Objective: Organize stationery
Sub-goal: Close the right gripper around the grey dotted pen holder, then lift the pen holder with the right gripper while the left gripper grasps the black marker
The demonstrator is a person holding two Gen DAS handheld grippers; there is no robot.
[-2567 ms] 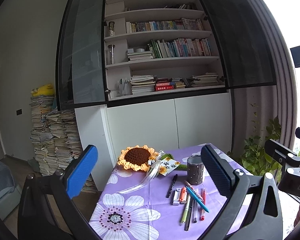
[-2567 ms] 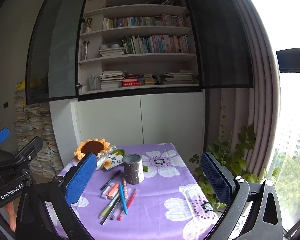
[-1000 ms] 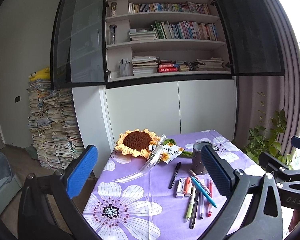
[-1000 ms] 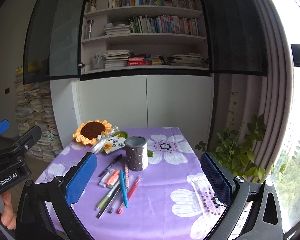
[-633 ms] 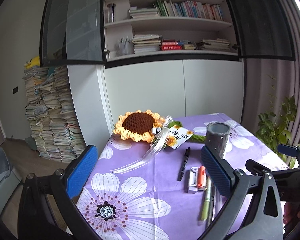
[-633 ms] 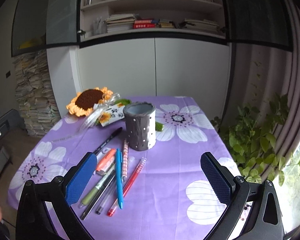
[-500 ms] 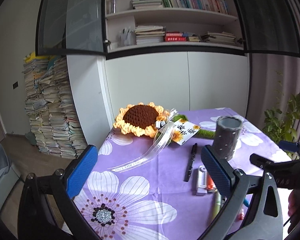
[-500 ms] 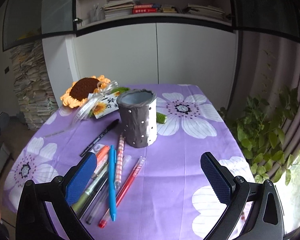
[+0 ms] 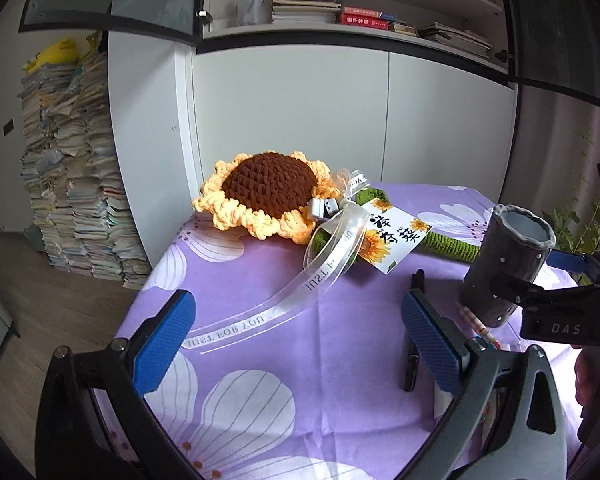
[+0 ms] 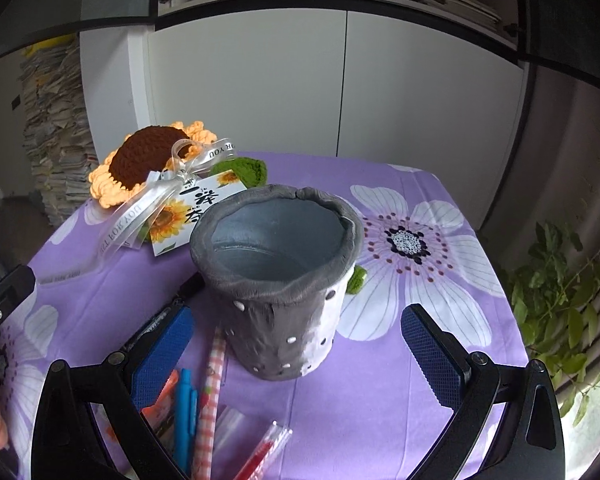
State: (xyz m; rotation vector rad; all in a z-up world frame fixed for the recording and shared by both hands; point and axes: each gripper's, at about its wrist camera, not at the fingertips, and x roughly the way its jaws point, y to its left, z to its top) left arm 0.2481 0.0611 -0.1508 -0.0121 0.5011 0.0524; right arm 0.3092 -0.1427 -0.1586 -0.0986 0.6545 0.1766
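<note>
Grey pen cup (image 10: 278,280) upright between spread right gripper (image 10: 296,344) fingers.

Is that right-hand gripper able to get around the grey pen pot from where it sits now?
Probably yes. The right gripper is open, its fingers spread about as wide as the grey pen pot, which stands upright just ahead. Nothing lies between; the pens lie low beside it.

Grey clay pen holder (image 10: 276,280) w/ white dots stands upright & empty on desk. Beside its base lie blue pen (image 10: 183,412), pink checked pen (image 10: 210,396), red pen (image 10: 260,454), black marker (image 9: 412,356).
</note>
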